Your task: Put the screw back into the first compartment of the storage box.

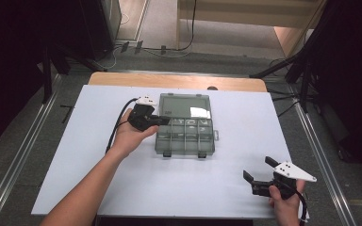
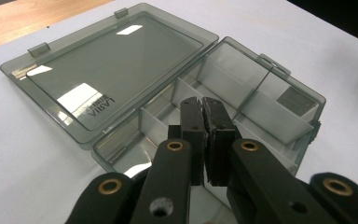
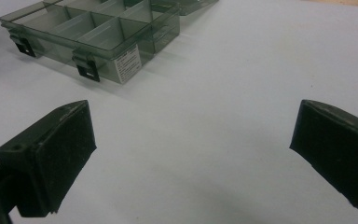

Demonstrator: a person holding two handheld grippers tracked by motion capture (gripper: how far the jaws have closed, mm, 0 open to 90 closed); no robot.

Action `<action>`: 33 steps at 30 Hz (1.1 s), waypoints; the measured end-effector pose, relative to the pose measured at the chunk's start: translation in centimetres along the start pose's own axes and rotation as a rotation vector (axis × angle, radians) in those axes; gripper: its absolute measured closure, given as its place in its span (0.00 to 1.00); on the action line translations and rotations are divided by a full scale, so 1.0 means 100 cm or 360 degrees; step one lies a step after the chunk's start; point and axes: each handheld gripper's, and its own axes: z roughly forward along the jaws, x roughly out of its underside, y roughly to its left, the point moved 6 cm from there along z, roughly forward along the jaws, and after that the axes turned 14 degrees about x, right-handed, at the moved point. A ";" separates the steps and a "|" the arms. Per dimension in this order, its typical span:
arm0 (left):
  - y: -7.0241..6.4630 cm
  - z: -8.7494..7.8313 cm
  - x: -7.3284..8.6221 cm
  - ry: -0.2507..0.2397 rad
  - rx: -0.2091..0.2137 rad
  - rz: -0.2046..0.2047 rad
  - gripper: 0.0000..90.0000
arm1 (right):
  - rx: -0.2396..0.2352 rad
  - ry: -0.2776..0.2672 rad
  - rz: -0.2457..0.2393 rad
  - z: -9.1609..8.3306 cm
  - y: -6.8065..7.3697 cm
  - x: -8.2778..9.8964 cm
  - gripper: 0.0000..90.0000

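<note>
Box (image 1: 185,132) lies open mid-table (image 1: 99,179): likely light, rigid, slick plastic; grip a wall. Left gripper (image 1: 164,121), pinched empty, over its left edge. Right gripper (image 1: 259,170), wide, well right.

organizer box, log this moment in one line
box: lid open flat, compartments look empty | left gripper: jaws shut, nothing held, over box's left edge | right gripper: jaws open, empty, apart from box

A white sheet (image 1: 122,188) is covering a wooden table (image 1: 179,81), whose bare edge is showing at twelve o'clock. Grey floor (image 1: 23,136) is spreading around it, with black cables (image 1: 169,49) trailing at twelve o'clock and black stands (image 1: 301,70) leaning at two o'clock.
</note>
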 end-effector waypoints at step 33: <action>0.024 0.027 0.010 0.0068 -0.0075 -0.0075 0.98 | -0.0008 0.0009 0.0001 0.000 0.000 0.001 0.00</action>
